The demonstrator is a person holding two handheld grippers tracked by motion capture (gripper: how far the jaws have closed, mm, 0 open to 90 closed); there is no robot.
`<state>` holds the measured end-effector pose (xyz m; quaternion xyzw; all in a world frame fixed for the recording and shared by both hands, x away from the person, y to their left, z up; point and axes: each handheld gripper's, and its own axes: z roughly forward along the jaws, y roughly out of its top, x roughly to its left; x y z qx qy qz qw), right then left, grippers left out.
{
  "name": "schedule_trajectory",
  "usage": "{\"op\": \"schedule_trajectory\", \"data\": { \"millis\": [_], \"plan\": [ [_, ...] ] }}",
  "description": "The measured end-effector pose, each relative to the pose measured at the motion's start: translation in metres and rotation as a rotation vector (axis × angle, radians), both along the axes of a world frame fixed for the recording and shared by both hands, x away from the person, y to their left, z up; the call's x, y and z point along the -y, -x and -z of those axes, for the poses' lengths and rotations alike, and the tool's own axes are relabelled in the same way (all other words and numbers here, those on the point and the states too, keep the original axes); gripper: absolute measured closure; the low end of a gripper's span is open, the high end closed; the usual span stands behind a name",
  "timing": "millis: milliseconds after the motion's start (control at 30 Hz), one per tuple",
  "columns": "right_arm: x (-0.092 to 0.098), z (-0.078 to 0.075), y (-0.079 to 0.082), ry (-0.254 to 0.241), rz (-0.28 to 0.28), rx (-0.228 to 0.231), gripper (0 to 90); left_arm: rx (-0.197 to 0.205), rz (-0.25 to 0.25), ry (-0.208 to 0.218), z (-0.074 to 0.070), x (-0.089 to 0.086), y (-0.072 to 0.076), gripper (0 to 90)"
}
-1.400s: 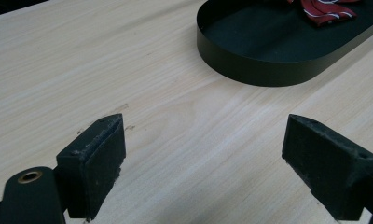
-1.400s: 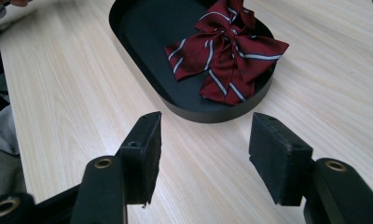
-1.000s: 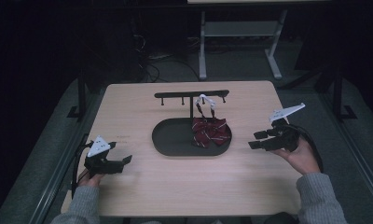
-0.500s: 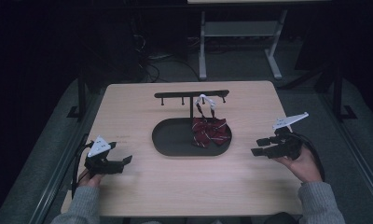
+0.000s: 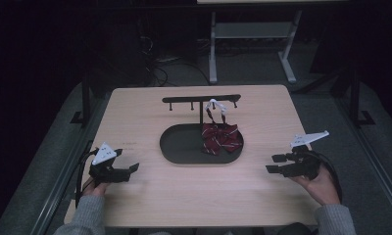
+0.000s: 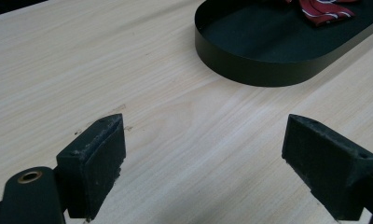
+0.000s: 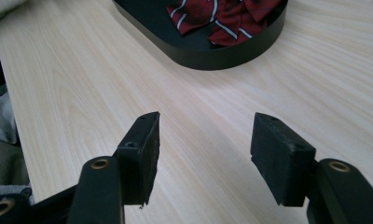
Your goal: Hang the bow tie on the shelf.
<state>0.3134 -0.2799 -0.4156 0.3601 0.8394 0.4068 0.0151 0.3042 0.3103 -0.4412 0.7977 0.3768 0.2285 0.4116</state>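
On the bench (image 5: pixel 150 117) centre sits a black oval tray (image 5: pixel 179 147), long axis running left-right across the bench. Red striped tie (image 5: pixel 221 138) lies bunched in the tray's right end, w/ its white loop hooked up on the black peg rack (image 5: pixel 201 99) standing at the tray's far edge; too crumpled to tell which way it points. Left hand-held gripper (image 5: pixel 130 169) rests near the bench's front left, jaws wide, nothing btwn them. Right hand-held gripper (image 5: pixel 277 164) is at front right, jaws wide and just been opening a bit more, nothing btwn them. Both well apart from tray; bare bench btwn. Right gripper view gives the tie's stripes (image 7: pixel 222 16) up close; high view gives the rack.
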Motion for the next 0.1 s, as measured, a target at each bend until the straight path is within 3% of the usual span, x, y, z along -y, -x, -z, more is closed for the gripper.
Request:
{"op": "schedule_trajectory", "data": {
  "millis": [100],
  "plan": [
    [-0.0011, 0.0022, 0.0102, -0.002, 0.017, 0.023, 39.4, -0.004, 0.003, -0.011, 0.0001, -0.0001, -0.0011, 13.0]
  ]
}}
